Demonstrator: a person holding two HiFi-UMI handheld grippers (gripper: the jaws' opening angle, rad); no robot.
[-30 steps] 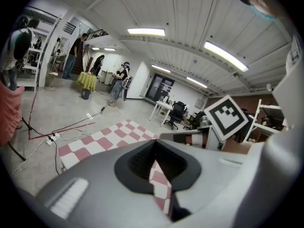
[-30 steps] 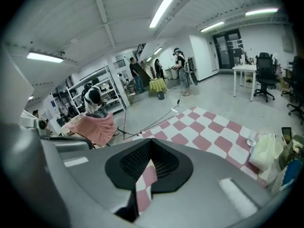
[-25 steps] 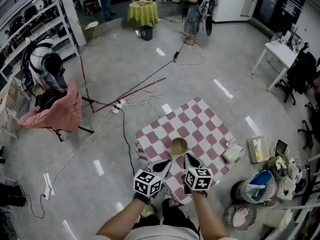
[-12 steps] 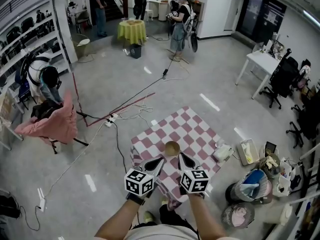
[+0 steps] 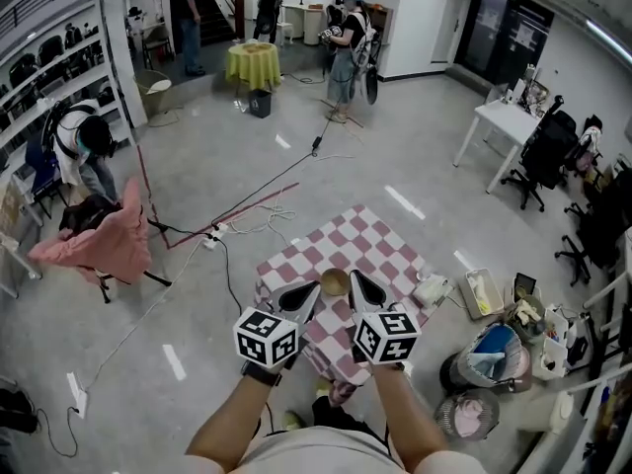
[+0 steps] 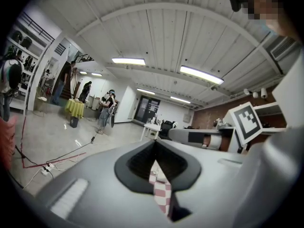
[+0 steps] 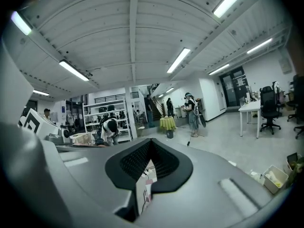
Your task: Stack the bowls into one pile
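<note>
A tan bowl pile rests on a small table under a pink-and-white checked cloth, seen from high above in the head view. My left gripper and right gripper hang above the table's near side, one on each side of the bowl, both raised well over it. Each gripper's jaws are shut with nothing held. In the left gripper view my left gripper shows only a sliver of the checked cloth through the slit. In the right gripper view my right gripper points out across the room.
A pink cloth is draped over a chair at the left. Cables run across the floor behind the table. Bins and clutter stand at the right, with a white item by the table's corner. People stand far back.
The head view has risen and tipped up, so the table and bowl look smaller and farther. Both grippers stay shut and side by side, lifted a little higher.
</note>
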